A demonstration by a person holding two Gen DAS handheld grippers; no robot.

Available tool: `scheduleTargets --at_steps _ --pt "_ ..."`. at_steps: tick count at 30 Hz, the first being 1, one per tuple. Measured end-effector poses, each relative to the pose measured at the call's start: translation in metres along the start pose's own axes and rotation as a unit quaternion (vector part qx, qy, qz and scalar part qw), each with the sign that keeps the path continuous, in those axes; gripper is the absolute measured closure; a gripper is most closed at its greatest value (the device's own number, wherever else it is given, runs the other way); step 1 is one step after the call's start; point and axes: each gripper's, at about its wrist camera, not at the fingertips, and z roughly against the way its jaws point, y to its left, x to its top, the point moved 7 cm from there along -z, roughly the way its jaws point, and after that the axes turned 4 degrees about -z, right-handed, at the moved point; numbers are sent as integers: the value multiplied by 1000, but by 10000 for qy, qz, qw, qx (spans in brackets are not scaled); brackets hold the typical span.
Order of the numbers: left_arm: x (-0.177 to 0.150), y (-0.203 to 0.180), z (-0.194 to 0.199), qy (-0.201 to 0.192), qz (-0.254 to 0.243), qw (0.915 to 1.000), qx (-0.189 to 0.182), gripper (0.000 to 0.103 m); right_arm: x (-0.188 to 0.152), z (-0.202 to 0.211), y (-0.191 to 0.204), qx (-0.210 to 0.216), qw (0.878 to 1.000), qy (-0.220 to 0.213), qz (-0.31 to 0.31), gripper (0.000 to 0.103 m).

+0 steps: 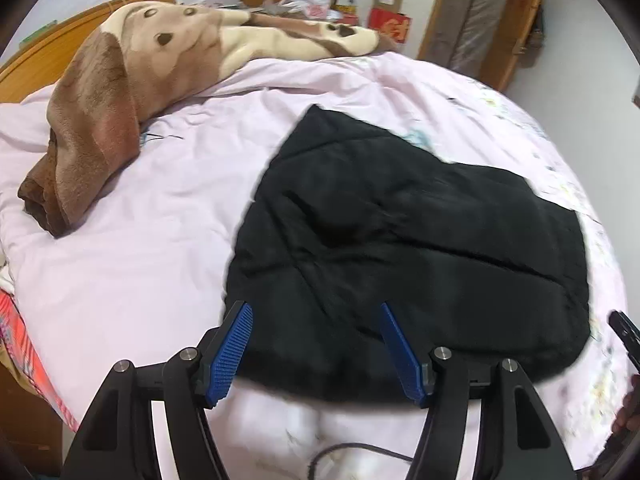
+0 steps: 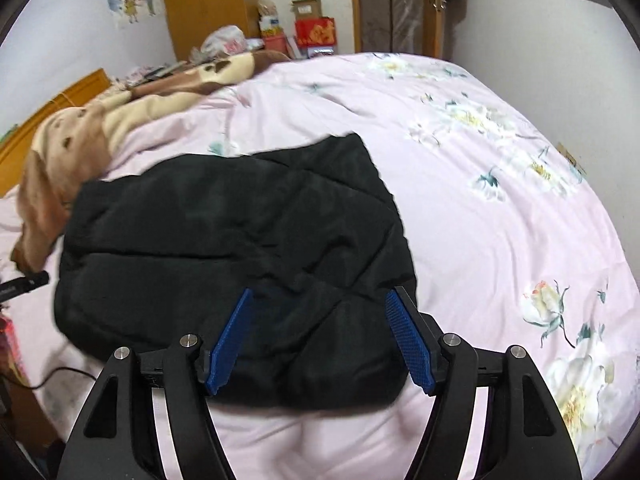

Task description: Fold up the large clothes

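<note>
Jacket – one, black, folded, on pink quilt; left tongs, right tongs – both apart, empty.

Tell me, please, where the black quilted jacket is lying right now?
The black quilted jacket lies folded on the pink floral duvet, right of the brown dog-print blanket, directly ahead of both open grippers.

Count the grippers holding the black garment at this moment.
0. The left gripper and the right gripper both stand open above the near edge of the black quilted garment, which lies folded on the pink bedcover; neither grips it.
</note>
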Motion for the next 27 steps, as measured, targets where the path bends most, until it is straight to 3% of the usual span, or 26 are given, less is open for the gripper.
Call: scheduleTargets --at_steps 5,11,17,27 --pt "-25 -25 41 -176 -71 9998 -69 36 -13 36 20 8 9998 -141 138 34" --pt "-57 -55 81 -391 -543 9977 118 31 -42 75 36 173 9995 -217 137 34" --pt "-85 -72 104 -475 -736 9954 394 31 -59 100 41 120 9992 -325 187 34" --pt "-107 -96 129 -729 -830 9933 331 30 -80 115 48 -21 9990 -381 251 34"
